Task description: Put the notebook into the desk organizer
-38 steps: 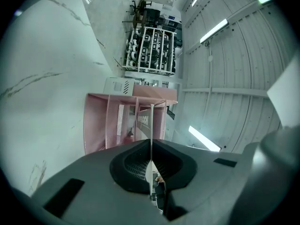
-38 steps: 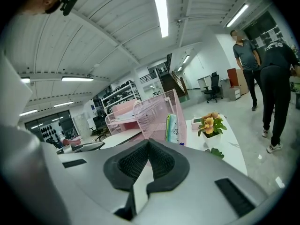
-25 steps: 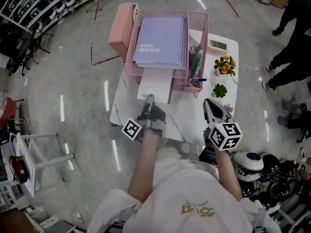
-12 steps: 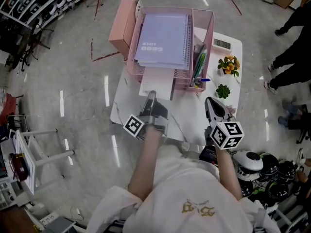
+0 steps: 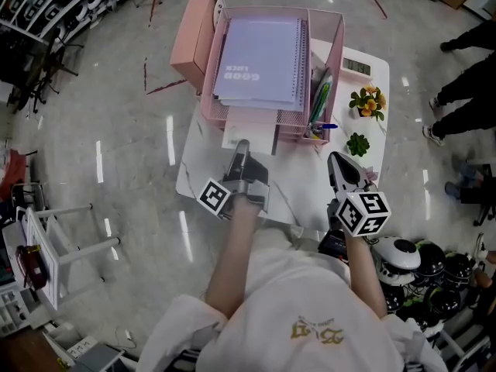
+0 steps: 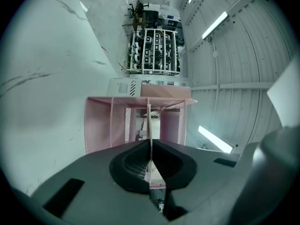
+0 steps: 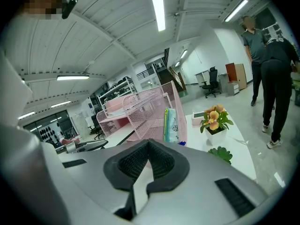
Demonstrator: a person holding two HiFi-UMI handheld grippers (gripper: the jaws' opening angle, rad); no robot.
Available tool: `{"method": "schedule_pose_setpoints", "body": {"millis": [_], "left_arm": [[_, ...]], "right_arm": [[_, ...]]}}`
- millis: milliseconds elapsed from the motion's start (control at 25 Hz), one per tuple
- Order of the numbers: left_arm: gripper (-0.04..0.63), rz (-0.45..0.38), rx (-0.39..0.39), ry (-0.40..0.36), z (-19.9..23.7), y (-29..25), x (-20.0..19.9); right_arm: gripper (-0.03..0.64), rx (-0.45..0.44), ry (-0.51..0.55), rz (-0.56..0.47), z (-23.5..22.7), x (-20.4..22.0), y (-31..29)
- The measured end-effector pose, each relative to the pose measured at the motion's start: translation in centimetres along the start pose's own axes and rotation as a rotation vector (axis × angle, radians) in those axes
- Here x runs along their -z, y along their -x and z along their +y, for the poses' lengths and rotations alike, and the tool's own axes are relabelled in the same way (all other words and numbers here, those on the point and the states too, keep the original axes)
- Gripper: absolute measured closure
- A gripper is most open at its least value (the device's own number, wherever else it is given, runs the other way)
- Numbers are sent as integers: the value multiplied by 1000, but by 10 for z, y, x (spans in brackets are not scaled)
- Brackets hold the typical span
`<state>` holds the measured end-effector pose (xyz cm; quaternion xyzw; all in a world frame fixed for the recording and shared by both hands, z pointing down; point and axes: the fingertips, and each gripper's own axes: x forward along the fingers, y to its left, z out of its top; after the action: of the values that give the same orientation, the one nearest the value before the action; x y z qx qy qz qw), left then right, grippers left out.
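Note:
A lavender spiral notebook (image 5: 261, 60) lies flat on the top tray of the pink mesh desk organizer (image 5: 335, 37) at the far side of the white table (image 5: 203, 161). My left gripper (image 5: 242, 146) hovers just in front of the organizer's lower tray, shut, with nothing in it. In the left gripper view its jaws (image 6: 151, 142) meet, and the organizer (image 6: 101, 125) stands straight ahead. My right gripper (image 5: 334, 161) is over the table's near right part, also shut and empty. The right gripper view has its closed jaws (image 7: 149, 143) and the organizer (image 7: 145, 109) to the left.
Pens (image 5: 316, 103) stand in the organizer's right compartment. A pink box (image 5: 194, 41) sits at its left. A small clock (image 5: 356, 67), a flower pot (image 5: 366, 101) and a small green plant (image 5: 356, 144) line the table's right side. People (image 5: 465, 84) stand at the right; helmets (image 5: 418, 266) lie on the floor.
Only the head view has shifted a little. Both grippers and the notebook keep their places.

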<state>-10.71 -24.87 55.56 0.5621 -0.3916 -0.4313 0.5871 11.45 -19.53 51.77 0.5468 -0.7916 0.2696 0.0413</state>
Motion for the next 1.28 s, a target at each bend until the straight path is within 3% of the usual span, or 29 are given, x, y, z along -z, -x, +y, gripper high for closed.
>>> {"method": "schedule_pose_setpoints", "body": {"millis": [1280], "left_arm": [[578, 1, -7, -5, 0, -27, -4]], "right_arm": [[609, 4, -14, 10, -4, 3, -10]]}}
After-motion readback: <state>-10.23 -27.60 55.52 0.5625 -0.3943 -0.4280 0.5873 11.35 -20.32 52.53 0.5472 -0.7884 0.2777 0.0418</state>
